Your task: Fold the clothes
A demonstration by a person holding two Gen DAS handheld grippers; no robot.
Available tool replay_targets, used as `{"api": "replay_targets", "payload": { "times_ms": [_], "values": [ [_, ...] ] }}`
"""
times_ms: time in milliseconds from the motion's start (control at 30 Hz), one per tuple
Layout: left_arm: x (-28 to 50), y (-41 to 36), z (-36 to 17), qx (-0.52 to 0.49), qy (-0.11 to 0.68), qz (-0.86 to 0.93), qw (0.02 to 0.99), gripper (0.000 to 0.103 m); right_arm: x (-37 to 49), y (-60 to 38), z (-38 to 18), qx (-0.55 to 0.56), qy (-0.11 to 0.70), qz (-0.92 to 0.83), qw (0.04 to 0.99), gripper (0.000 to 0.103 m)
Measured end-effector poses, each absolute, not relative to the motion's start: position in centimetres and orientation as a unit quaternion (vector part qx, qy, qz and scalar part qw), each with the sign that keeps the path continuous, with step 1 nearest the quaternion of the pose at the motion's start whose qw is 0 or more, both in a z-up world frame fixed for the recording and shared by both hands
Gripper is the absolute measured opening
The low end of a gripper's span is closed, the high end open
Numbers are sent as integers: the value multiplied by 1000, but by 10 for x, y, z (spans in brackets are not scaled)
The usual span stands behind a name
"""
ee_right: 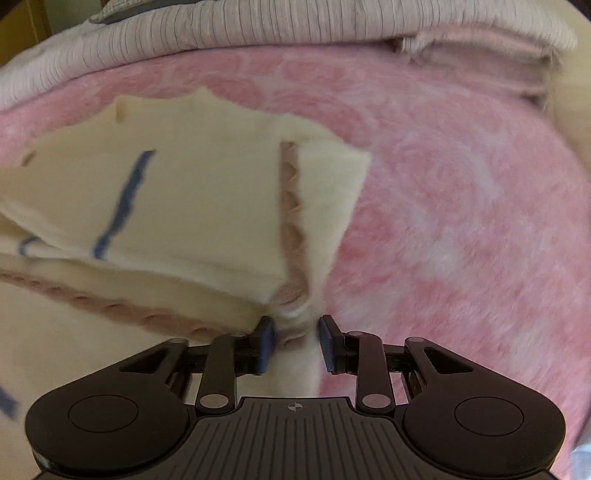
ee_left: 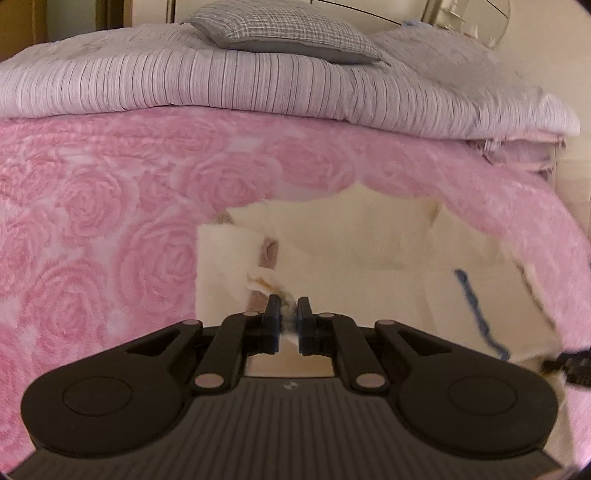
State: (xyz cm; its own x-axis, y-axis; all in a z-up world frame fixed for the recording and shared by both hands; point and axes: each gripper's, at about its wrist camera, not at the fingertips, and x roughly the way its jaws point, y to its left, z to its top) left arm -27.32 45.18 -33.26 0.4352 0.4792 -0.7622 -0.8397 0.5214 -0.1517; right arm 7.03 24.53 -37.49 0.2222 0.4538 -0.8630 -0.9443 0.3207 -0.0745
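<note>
Lying across the left half of the left wrist view, a pink rose-patterned blanket (ee_left: pixel 92 221) covers the bed, and it runs on behind the garment to the right edge. Above it, across the top of the frame, sits a folded striped quilt (ee_left: pixel 147 81) with a grey checked pillow (ee_left: pixel 284 29) resting on it at upper centre. At centre and right of the frame the cream garment (ee_left: pixel 369 240) lies on the blanket, partly doubled over, with a blue stitched line (ee_left: pixel 476 310) at its right side. At lower centre the left claw (ee_left: pixel 289 319) is clamped together on a thin bunch of the garment's edge, the fabric pinched between the two pads. At the far right edge a dark object (ee_left: pixel 569 365) shows, too cut off to identify.

Turning to the right wrist view, the cream garment fills the left and centre of the frame, blurred, with the blue line at left and a brownish scalloped trim (ee_right: pixel 291 206) running up the middle. At lower centre the right claw (ee_right: pixel 297 345) stands partly apart with a fold of the garment and its trim between the pads; the left pad touches the cloth, and the grip looks loose. Right of it, the pink blanket fills the frame, with the striped quilt along the top.
</note>
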Motion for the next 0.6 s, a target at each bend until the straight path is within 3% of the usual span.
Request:
{"api": "replay_targets", "payload": {
  "times_ms": [167,300,467,600],
  "values": [
    [-281,450,-366,-266,388,410,781,6,109,229,-385,-211,487,449,719,29],
    [-283,448,-363,-263,392,417,777,7,115,231,-368,-222,495,463,701,29],
    [-281,457,-331,-284,404,447,746,8,125,229,-339,-145,500,467,715,29],
    [-268,457,-324,-291,388,420,767,10,120,246,-346,-130,505,465,716,29]
  ]
}}
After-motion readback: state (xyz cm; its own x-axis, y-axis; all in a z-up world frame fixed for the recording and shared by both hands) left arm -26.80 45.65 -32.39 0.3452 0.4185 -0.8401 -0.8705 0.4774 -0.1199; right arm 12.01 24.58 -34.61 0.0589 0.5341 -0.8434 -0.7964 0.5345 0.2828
